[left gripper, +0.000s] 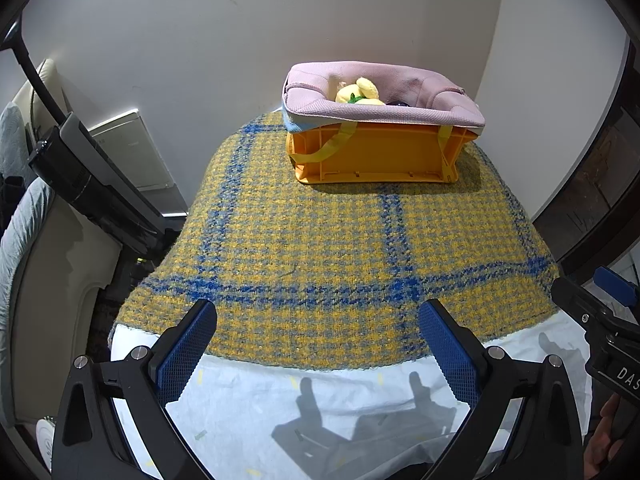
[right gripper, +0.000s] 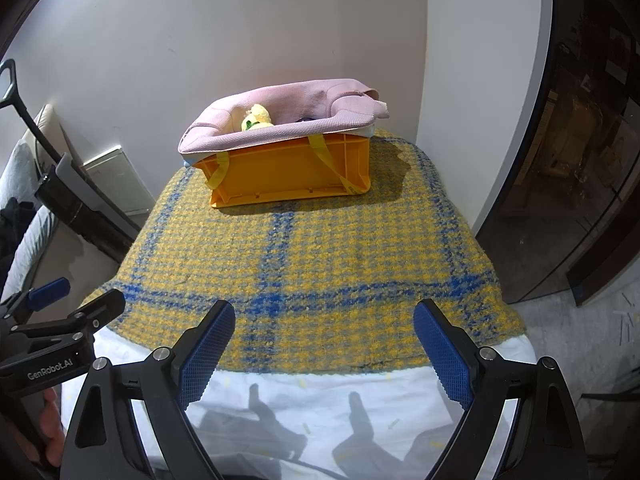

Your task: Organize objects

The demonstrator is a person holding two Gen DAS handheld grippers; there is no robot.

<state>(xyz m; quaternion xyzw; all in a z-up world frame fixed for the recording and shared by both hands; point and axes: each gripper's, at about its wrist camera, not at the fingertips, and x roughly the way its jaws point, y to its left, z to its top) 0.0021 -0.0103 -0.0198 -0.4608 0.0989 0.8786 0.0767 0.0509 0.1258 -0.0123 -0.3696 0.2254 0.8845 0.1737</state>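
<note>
A plaid cloth [left gripper: 320, 240] covers the surface. At its far end sits an orange crate [left gripper: 372, 156], a pink bag [left gripper: 380, 96] draped over its rim. Inside lies a yellow plush [left gripper: 360, 90]. Both grippers, left [left gripper: 318, 344] and right [right gripper: 324, 344], hover released, fingers apart.

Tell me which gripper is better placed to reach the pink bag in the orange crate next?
Left, marginally. Both grippers hover open and empty at the near table edge. The pink bag sits right of centre for the left gripper, left of centre for the right gripper.
</note>
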